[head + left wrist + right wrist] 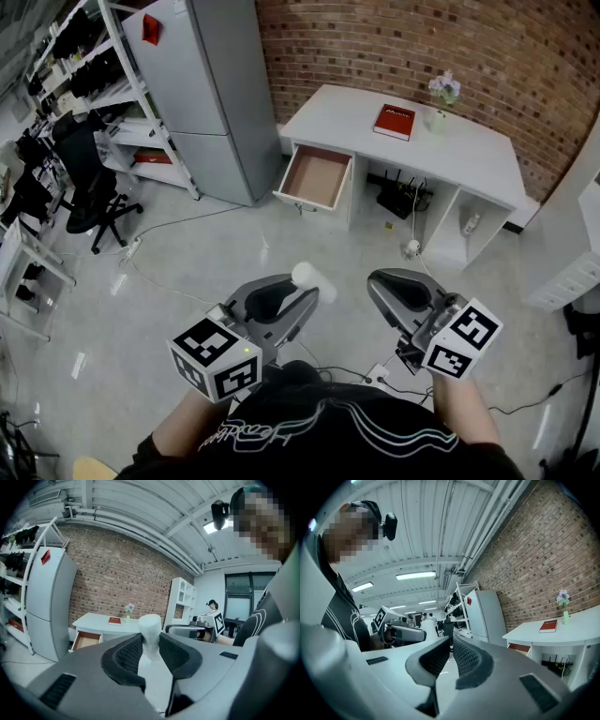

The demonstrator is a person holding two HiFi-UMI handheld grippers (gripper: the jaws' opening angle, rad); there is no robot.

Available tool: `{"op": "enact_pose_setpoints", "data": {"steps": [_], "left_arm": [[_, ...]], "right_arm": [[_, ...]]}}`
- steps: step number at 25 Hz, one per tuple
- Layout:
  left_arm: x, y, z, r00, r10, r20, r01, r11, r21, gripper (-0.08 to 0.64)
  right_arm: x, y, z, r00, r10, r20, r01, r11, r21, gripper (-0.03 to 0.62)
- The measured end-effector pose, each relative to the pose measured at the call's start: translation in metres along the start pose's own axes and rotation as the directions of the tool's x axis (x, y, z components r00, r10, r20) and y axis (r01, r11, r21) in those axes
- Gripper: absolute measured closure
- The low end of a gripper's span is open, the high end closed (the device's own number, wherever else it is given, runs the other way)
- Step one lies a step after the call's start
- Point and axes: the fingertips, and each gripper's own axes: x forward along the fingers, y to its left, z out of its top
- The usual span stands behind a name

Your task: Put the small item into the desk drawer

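Note:
A small white item (309,277) sticks up from between the jaws of my left gripper (298,292), which is shut on it, low over the floor. In the left gripper view the white item (150,634) stands upright between the pads of the left gripper (151,645). My right gripper (382,283) is beside it, shut with nothing between its jaws; the right gripper (450,656) shows the same in its own view. Ahead stands the white desk (469,155), its drawer (316,177) pulled open and bare inside.
A red book (394,122) and a flower vase (442,98) are on the desk. A grey fridge (216,84), a shelving rack (108,103) and a black office chair (89,183) stand at the left. Cables (187,220) cross the floor. White drawers (572,258) stand at the right.

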Motion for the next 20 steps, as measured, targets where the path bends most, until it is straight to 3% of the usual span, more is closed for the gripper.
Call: {"op": "enact_pose_setpoints", "data": {"steps": [13,20], "left_arm": [[0.002,-0.010,-0.007,0.999,-0.008,0.034,0.008,1.000,0.003,0.433],[0.016,0.009,-0.014,0.999,-0.004,0.034,0.005,1.000,-0.018,0.433]], "right_arm": [[-0.015,0.003,-0.009,1.000,-0.008,-0.021,0.008,1.000,-0.022,0.538],[-0.005,-0.021,-0.018,0.999,-0.029,-0.033,0.029,1.000,-0.001,0.538]]}}
